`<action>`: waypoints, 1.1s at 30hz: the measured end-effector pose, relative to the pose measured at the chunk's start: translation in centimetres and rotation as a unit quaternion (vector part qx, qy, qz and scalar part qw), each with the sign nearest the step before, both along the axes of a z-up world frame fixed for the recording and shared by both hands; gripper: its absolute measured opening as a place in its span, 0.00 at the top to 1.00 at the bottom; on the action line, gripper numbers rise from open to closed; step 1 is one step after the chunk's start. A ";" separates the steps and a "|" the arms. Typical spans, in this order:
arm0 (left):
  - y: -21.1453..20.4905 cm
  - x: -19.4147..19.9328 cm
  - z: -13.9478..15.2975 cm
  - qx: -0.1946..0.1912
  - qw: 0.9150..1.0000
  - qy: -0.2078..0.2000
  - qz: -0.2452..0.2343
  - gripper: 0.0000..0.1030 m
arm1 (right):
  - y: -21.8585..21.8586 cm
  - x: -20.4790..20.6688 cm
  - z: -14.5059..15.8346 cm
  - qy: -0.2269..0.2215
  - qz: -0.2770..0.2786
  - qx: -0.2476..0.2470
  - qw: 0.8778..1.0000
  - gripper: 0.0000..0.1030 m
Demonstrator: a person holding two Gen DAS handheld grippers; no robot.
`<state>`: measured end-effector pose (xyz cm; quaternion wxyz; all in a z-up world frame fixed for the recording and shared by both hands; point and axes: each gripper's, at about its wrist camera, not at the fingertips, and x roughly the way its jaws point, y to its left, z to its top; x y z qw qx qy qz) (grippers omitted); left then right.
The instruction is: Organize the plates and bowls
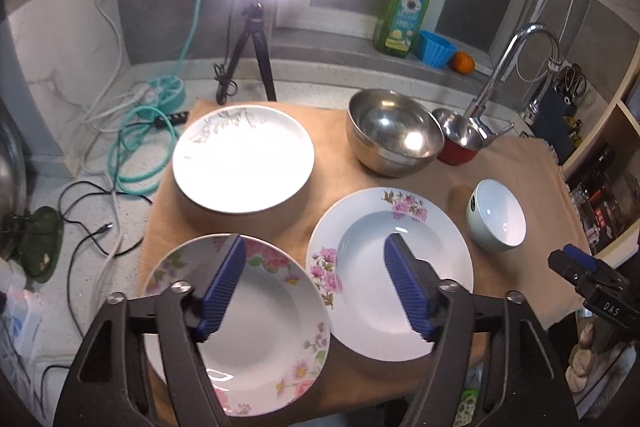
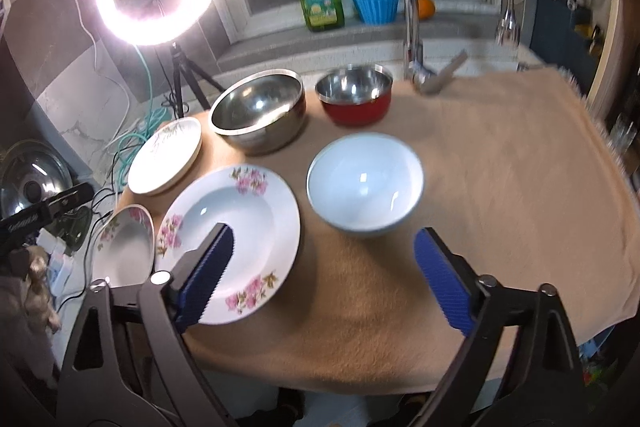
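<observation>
We hold the left tool [image 1: 314, 281] above the near left of the desk [image 2: 500, 163], its jaws partly open with nothing between them, over the seam where two flowered plates meet. The left plate [image 1: 256, 339] hangs over the desk's near left corner and just overlaps the rim of the pink-blossom plate [image 1: 400, 227] beside it. Our right tool [image 2: 322, 277] hovers wide open and empty over the near edge, pointing at the pale bowl [image 2: 366, 183] that sits mid-desk, just right of the blossom plate. Toward the far left corner a white plate [image 1: 244, 159] rests on a raised round stand. Along the far edge stand the steel bowl [image 1: 394, 131] and, just beside it, the red bowl [image 2: 354, 99].
</observation>
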<state>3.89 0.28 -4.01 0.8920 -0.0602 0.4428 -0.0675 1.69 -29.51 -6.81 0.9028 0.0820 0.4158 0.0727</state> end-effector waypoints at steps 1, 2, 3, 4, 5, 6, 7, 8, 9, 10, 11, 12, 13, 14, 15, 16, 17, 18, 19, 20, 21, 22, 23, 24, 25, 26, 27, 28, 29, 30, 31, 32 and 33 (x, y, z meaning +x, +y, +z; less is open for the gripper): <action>0.1 0.5 -0.4 -0.003 1.000 0.008 -0.006 0.42 | -0.2 0.1 -0.5 0.011 0.003 0.012 1.000 0.17; 0.1 0.9 -0.7 -0.006 1.000 0.015 -0.010 0.44 | -0.4 0.2 -1.2 0.022 0.005 0.024 0.999 0.22; 0.2 1.5 -1.1 -0.013 0.999 0.025 -0.018 0.48 | -0.6 0.3 -1.8 0.034 0.008 0.038 0.999 0.28; 0.2 2.0 -1.5 -0.019 0.999 0.033 -0.022 0.52 | -0.7 0.3 -2.3 0.044 0.011 0.050 0.998 0.30; 0.2 2.4 -1.9 -0.025 0.998 0.042 -0.028 0.55 | -0.7 0.3 -2.9 0.054 0.013 0.060 0.997 0.36; 0.2 2.8 -2.2 -0.032 0.997 0.052 -0.037 0.60 | -0.8 0.4 -3.4 0.064 0.017 0.071 0.995 0.40; 0.1 3.3 -2.5 -0.038 0.996 0.062 -0.046 0.64 | -0.8 0.5 -3.9 0.072 0.020 0.080 0.994 0.41; 0.0 3.8 -2.9 -0.042 0.995 0.070 -0.054 0.66 | -0.8 0.5 -4.4 0.080 0.022 0.090 0.993 0.43; -0.1 4.1 -3.1 -0.045 0.994 0.077 -0.058 0.70 | -0.7 0.5 -4.8 0.085 0.022 0.097 0.991 0.45; -0.3 4.6 -3.5 -0.048 0.993 0.087 -0.065 0.74 | -0.7 0.5 -5.2 0.092 0.023 0.107 0.990 0.47; -0.3 5.1 -3.8 -0.049 0.992 0.095 -0.069 0.76 | -0.6 0.5 -5.5 0.096 0.024 0.115 0.988 0.50; -0.4 5.5 -4.1 -0.051 0.991 0.103 -0.074 0.77 | -0.5 0.6 -5.9 0.102 0.025 0.125 0.987 0.54; -0.4 6.0 -4.5 -0.057 0.989 0.112 -0.078 0.77 | -0.5 0.6 -6.1 0.106 0.026 0.132 0.985 0.55; -0.3 6.4 -4.8 -0.061 0.988 0.120 -0.077 0.77 | -0.4 0.6 -6.3 0.111 0.027 0.139 0.984 0.59; -0.3 6.8 -5.1 -0.065 0.987 0.129 -0.076 0.79 | -0.3 0.7 -6.7 0.118 0.028 0.147 0.982 0.62; -0.2 7.2 -5.3 -0.070 0.985 0.135 -0.078 0.80 | -0.3 0.7 -6.8 0.125 0.029 0.153 0.980 0.63; -0.1 7.6 -5.5 -0.077 0.984 0.142 -0.078 0.80 | -0.2 0.8 -7.1 0.132 0.029 0.161 0.978 0.65; 0.0 8.0 -5.9 -0.082 0.982 0.150 -0.074 0.80 | -0.1 0.9 -7.5 0.137 0.029 0.169 0.976 0.67; 0.1 8.4 -6.2 -0.082 0.982 0.156 -0.073 0.81 | -0.1 1.0 -7.8 0.142 0.029 0.174 0.974 0.69; 0.1 8.8 -6.5 -0.082 0.981 0.161 -0.073 0.81 | 0.0 1.1 -8.0 0.147 0.030 0.181 0.972 0.72; 0.2 9.1 -6.8 -0.083 0.980 0.166 -0.072 0.81 | 0.1 1.2 -8.3 0.151 0.030 0.187 0.970 0.73; 0.2 9.3 -7.1 -0.090 0.978 0.172 -0.074 0.82 | 0.1 1.3 -8.5 0.154 0.030 0.193 0.969 0.73; 0.3 9.6 -7.3 -0.094 0.977 0.178 -0.074 0.84 | 0.2 1.4 -8.7 0.158 0.030 0.199 0.967 0.73; 0.2 9.7 -7.5 -0.096 0.976 0.182 -0.074 0.85 | 0.3 1.5 -8.9 0.162 0.030 0.203 0.965 0.74; 0.2 9.8 -7.6 -0.096 0.975 0.185 -0.076 0.85 | 0.3 1.6 -9.1 0.165 0.031 0.207 0.964 0.74; 0.1 9.8 -7.7 -0.094 0.975 0.187 -0.078 0.85 | 0.4 1.7 -9.2 0.167 0.031 0.209 0.963 0.74; 0.1 9.9 -7.8 -0.093 0.974 0.189 -0.079 0.85 | 0.5 1.8 -9.3 0.169 0.032 0.211 0.962 0.76; 0.1 9.9 -7.9 -0.092 0.974 0.191 -0.079 0.85 | 0.5 1.9 -9.4 0.170 0.032 0.212 0.962 0.77; 0.2 10.0 -8.0 -0.091 0.974 0.192 -0.078 0.85 | 0.6 1.9 -9.5 0.172 0.032 0.212 0.961 0.78; 0.3 10.1 -8.1 -0.089 0.974 0.193 -0.077 0.85 | 0.6 2.0 -9.6 0.174 0.032 0.214 0.961 0.79; 0.3 10.1 -8.1 -0.089 0.974 0.193 -0.076 0.85 | 0.5 2.1 -9.6 0.176 0.032 0.216 0.960 0.80; 0.4 10.3 -8.1 -0.088 0.974 0.193 -0.074 0.85 | 0.4 2.1 -9.7 0.178 0.032 0.218 0.959 0.80; 0.5 10.3 -8.1 -0.087 0.975 0.193 -0.072 0.85 | 0.3 2.0 -9.7 0.179 0.032 0.219 0.959 0.81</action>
